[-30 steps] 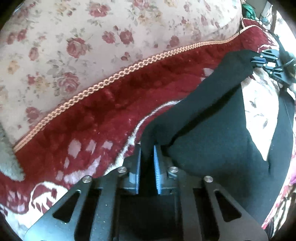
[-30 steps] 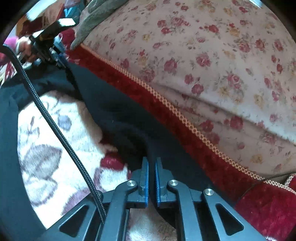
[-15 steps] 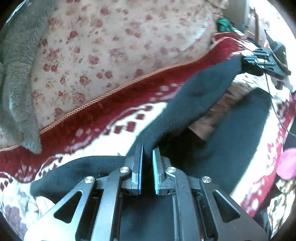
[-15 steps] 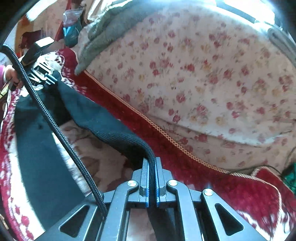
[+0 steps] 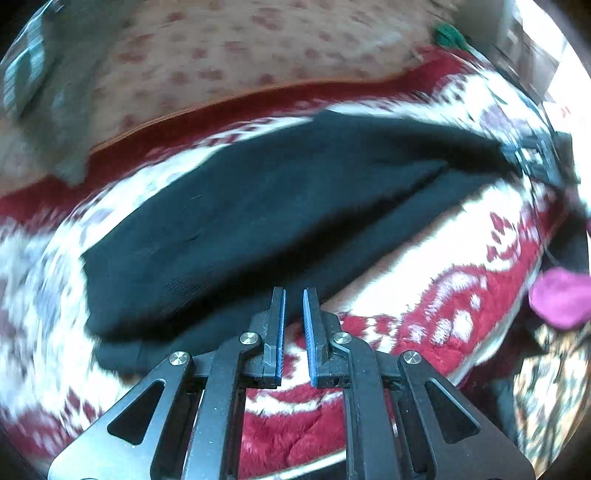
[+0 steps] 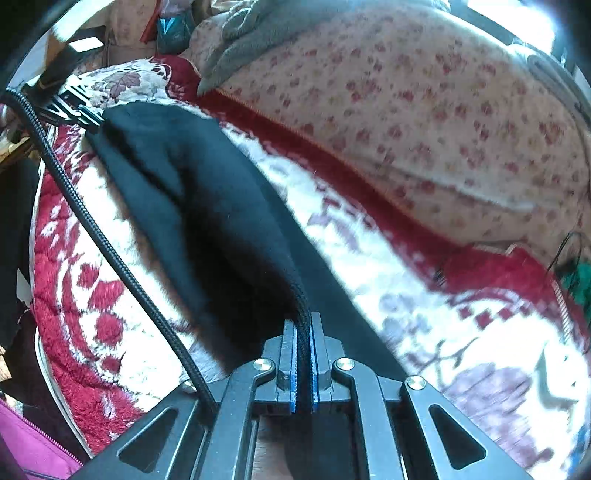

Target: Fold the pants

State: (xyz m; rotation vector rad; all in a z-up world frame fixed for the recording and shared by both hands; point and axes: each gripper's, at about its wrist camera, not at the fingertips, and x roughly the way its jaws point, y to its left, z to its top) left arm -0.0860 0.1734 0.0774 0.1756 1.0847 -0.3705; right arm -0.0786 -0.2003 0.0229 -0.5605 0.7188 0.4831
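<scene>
Black pants (image 5: 258, 206) lie across a red-and-white plush blanket (image 5: 443, 295). My left gripper (image 5: 293, 295) is shut, its tips pinching the pants' near edge; blanket shows through the gap lower down. At the upper right of this blurred view, my right gripper (image 5: 517, 158) grips the far end of the same fabric. In the right wrist view, my right gripper (image 6: 303, 321) is shut on a thick seam of the pants (image 6: 207, 192). From there the raised layer runs up to my left gripper (image 6: 86, 118) at the upper left, sagging over the layer beneath.
A floral quilt (image 6: 424, 110) bulges along the blanket's far side, with a grey plush throw (image 6: 258, 33) on top. A braided black cable (image 6: 92, 221) crosses the left of the right wrist view. A pink object (image 5: 557, 299) sits at the right edge.
Both grippers have carried the pants' edge away from the floral quilt. The raised layer now lies over the rest of the pants, and more blanket is in view.
</scene>
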